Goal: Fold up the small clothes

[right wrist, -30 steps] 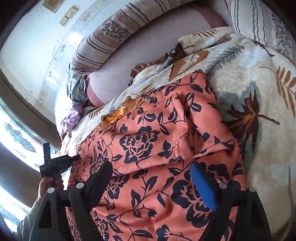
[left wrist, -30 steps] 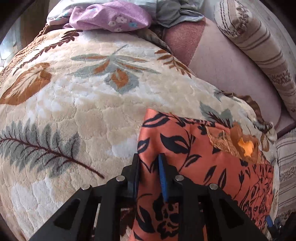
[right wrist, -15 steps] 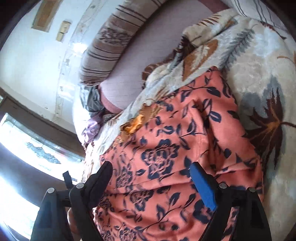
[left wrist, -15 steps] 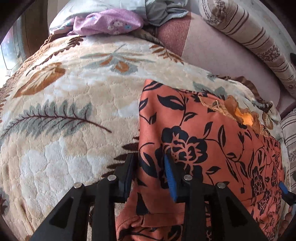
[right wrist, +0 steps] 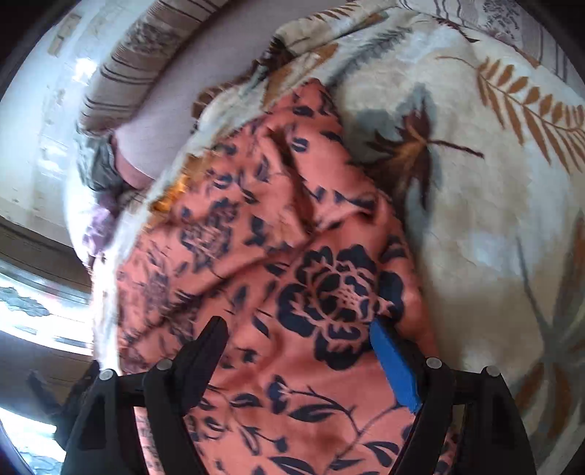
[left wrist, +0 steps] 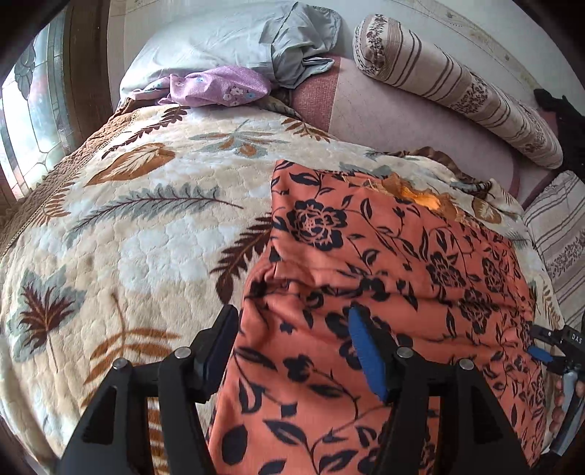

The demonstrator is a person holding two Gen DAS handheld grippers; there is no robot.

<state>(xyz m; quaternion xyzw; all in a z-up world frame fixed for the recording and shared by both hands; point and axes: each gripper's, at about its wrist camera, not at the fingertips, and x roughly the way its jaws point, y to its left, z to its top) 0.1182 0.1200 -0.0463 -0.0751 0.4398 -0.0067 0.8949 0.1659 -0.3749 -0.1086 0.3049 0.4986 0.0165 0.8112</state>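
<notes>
A: Garment [left wrist: 384,263] status?

B: It lies on the blanket [left wrist: 139,234], folded over once, I'd judge. My left gripper [left wrist: 292,339] and right gripper [right wrist: 299,343] both gape wide above it, holding nothing. More folds remain.

Bed covered by a cream leaf-print blanket [left wrist: 146,226]. Striped bolster [left wrist: 457,87] along a pale wall [left wrist: 438,14]. Patterned glass window [left wrist: 25,120] at left, daylit. Grey pillow [left wrist: 226,40] behind a purple floral cloth [left wrist: 219,86].
</notes>
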